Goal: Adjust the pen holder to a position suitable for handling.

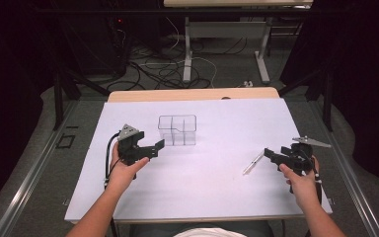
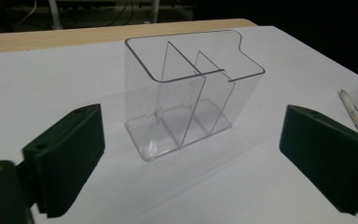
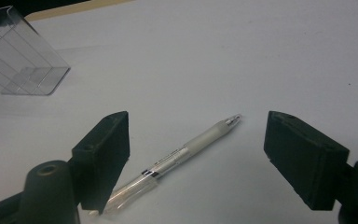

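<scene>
high view: pen (image 1: 253,162) loose on table (image 1: 202,197), clear organizer (image 1: 177,130) empty; left gripper (image 1: 150,147) and right gripper (image 1: 271,156) spread wide, nothing held, all left to do

Divided clear holder (image 1: 177,130) mid-table (image 1: 202,187), pen (image 1: 252,163) to its right, nearer the person.

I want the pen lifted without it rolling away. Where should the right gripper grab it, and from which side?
Grip the pen around the middle of its barrel, coming down from above with one jaw on each long side. It lies flat on the white table, so its sides are the parts open to the jaws. The right gripper is already open and straddles it.
</scene>
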